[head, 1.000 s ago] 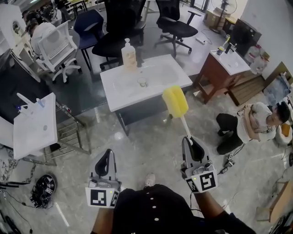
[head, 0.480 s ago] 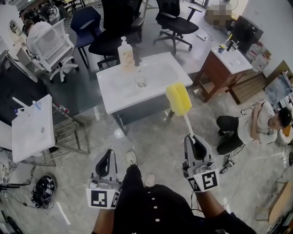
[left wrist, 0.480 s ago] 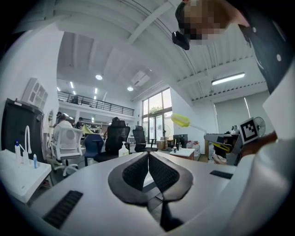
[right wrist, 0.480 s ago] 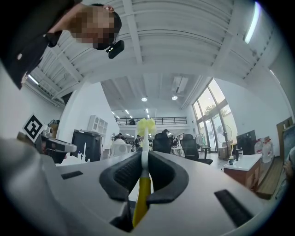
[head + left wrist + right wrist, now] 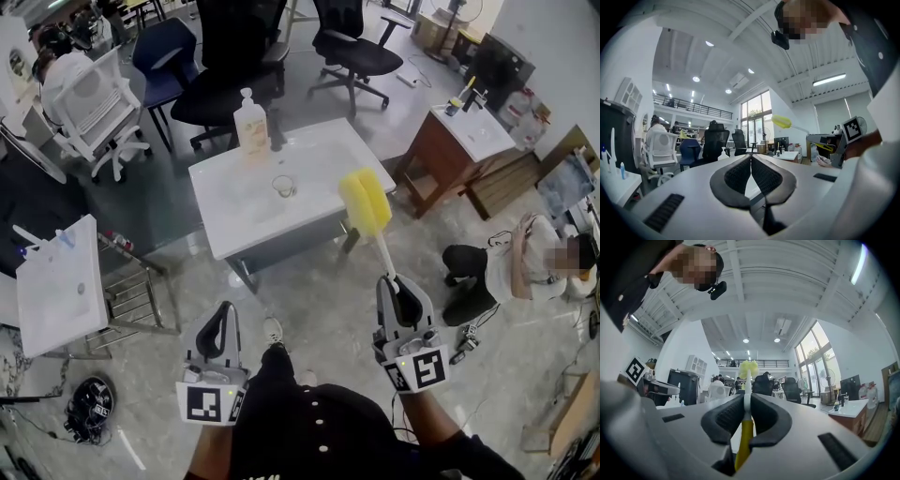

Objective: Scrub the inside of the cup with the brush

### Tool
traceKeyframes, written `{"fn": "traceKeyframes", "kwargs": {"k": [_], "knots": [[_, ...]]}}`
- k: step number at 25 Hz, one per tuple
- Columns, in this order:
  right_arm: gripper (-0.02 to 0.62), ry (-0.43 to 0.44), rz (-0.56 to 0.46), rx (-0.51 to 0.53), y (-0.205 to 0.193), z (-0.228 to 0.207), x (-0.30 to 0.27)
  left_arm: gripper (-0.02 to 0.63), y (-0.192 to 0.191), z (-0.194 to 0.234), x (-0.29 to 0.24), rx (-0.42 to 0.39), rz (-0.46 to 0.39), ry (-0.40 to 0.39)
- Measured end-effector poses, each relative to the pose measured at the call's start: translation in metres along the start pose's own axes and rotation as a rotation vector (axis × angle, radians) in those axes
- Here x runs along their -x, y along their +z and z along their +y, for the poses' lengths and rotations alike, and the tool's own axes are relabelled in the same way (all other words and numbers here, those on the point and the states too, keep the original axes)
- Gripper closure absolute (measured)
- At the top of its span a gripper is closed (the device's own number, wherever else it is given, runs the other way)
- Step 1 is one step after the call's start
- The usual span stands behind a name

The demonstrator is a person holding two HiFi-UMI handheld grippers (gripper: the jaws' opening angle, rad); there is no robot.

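Note:
A small clear glass cup stands near the middle of a white table some way ahead of me. My right gripper is shut on the handle of a brush, whose yellow sponge head points up and forward near the table's right edge. In the right gripper view the brush rises straight out from between the jaws. My left gripper hangs low by my body, shut with nothing in it; its jaws meet in the left gripper view.
A soap pump bottle stands at the table's far edge. Office chairs crowd behind the table. A wooden washstand is at the right, with a person sitting on the floor near it. A white board on a rack stands left.
I have stepped closer, so the table and cup have drifted down and left in the head view. Both grippers keep their places in front of me and their grips.

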State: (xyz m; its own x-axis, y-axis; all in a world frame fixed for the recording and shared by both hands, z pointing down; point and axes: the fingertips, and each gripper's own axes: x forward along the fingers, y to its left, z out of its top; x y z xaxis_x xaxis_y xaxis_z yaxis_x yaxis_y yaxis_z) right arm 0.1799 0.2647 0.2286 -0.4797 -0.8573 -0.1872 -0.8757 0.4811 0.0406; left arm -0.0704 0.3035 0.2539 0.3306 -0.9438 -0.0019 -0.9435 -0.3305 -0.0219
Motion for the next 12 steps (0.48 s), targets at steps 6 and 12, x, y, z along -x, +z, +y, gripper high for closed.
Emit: {"fn": "traceKeyframes", "kwargs": {"k": [6, 12], "knots": [[0.548, -0.005, -0.005, 0.011, -0.006, -0.017, -0.061, 0.580, 0.002, 0.038, -0.059, 0.025, -0.004, 0.002], [0.547, -0.011, -0.017, 0.018, -0.006, -0.023, -0.120, 0.580, 0.013, 0.079, -0.103, 0.020, -0.031, -0.022]]}}
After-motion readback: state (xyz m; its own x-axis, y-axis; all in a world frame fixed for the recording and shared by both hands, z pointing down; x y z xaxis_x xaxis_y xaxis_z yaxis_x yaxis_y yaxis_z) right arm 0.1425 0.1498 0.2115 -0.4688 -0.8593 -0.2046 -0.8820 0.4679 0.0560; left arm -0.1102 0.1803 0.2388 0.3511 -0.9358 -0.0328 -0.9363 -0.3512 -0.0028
